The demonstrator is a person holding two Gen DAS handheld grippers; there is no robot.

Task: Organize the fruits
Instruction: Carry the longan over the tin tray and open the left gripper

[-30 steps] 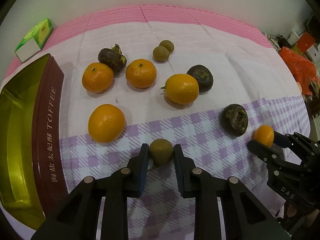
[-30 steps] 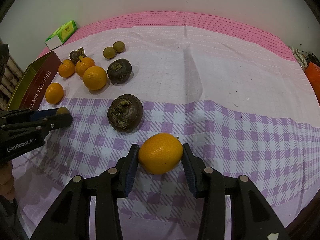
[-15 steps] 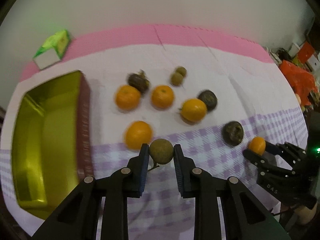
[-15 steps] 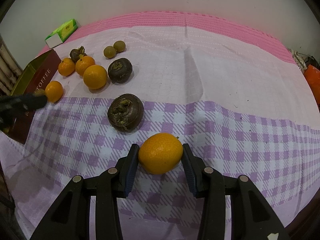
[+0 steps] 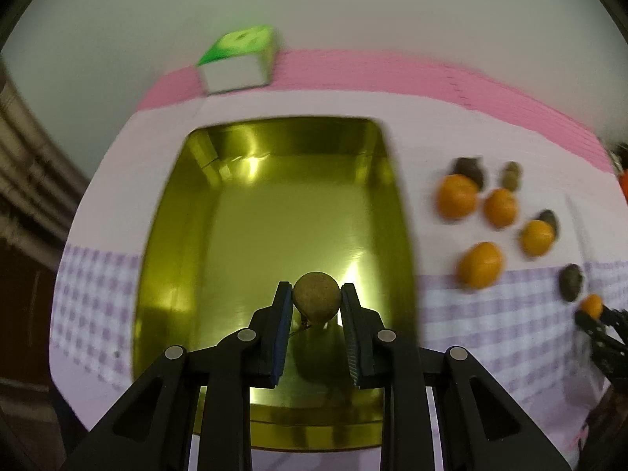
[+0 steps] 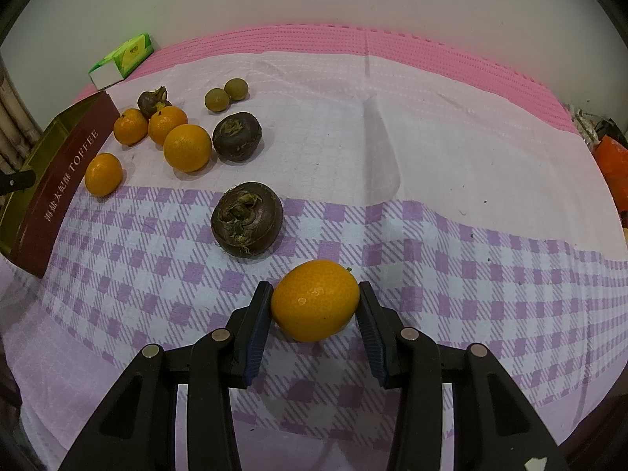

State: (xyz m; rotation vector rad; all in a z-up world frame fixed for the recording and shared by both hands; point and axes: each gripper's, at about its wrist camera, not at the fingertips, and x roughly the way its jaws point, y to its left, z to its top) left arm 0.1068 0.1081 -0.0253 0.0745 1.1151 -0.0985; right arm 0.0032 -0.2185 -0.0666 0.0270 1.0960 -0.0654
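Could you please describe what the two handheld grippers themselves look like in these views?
Both the left gripper and the right gripper are matte black plastic linkages with round silver pivot pins. Their fingers carry ribbed dark-blue pads. No cables or sleeves show.

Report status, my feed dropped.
Left gripper shut on brown fruit over gold tin. Right gripper shut on orange. Nothing blocking.

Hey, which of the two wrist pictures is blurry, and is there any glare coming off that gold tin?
Left wrist view: smeared by motion, the fruit on the cloth and the green box soft-edged, while the left gripper and its small brown fruit stay sharp; bright glare patches on the gold tin floor. Right wrist view: crisp throughout, with soft shadows under the orange in the right gripper; fisheye bending at the edges.
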